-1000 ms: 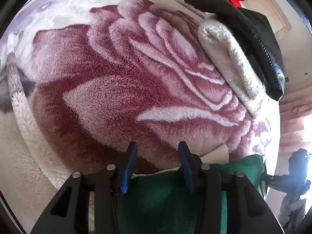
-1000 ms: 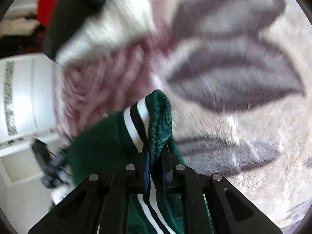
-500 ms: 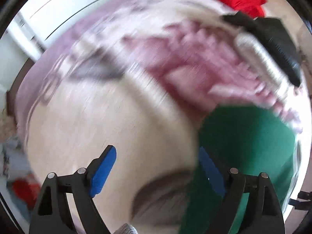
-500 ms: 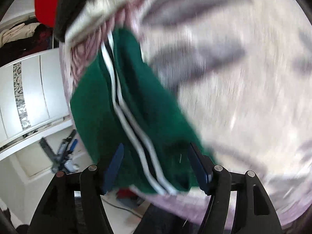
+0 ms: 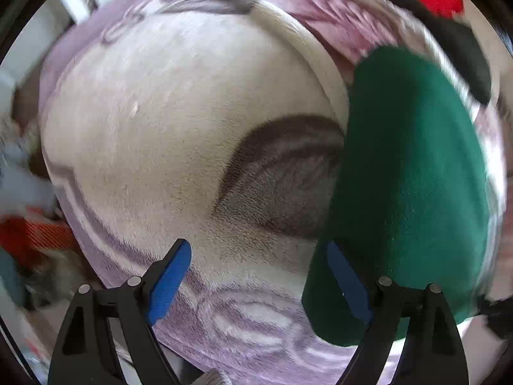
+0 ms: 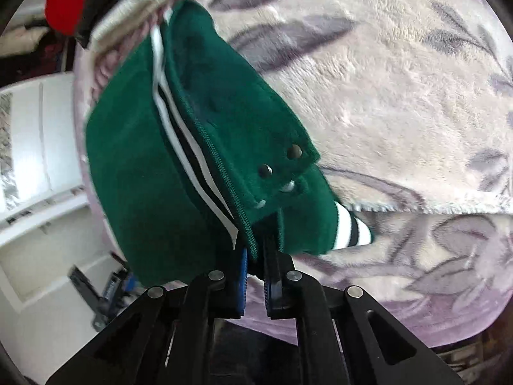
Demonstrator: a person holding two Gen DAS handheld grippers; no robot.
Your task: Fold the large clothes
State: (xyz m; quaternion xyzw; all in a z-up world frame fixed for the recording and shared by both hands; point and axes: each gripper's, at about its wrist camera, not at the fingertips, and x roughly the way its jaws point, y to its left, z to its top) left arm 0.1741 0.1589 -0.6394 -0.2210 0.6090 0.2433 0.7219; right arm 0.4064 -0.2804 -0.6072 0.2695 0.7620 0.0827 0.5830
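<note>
A folded green jacket (image 6: pixel 144 166) with white and black stripes, a zipper and snap buttons lies on the floral fleece blanket (image 6: pixel 400 96). My right gripper (image 6: pixel 255 266) is shut on the jacket's near zipper edge. In the left wrist view the green jacket (image 5: pixel 410 176) lies at the right, just beyond the right fingertip. My left gripper (image 5: pixel 259 263) is open and empty, above the blanket (image 5: pixel 179 128).
A cream and black folded garment (image 6: pixel 141 3) and a red one (image 6: pixel 64 0) lie at the far end of the bed; they also show in the left wrist view (image 5: pixel 461 51). White cabinets (image 6: pixel 35 166) stand beside the bed. Clutter lies on the floor (image 5: pixel 29 234).
My left gripper let go of the jacket, opened wide and swung left. My right gripper opened half a second ago and is shut again on the jacket's zipper edge.
</note>
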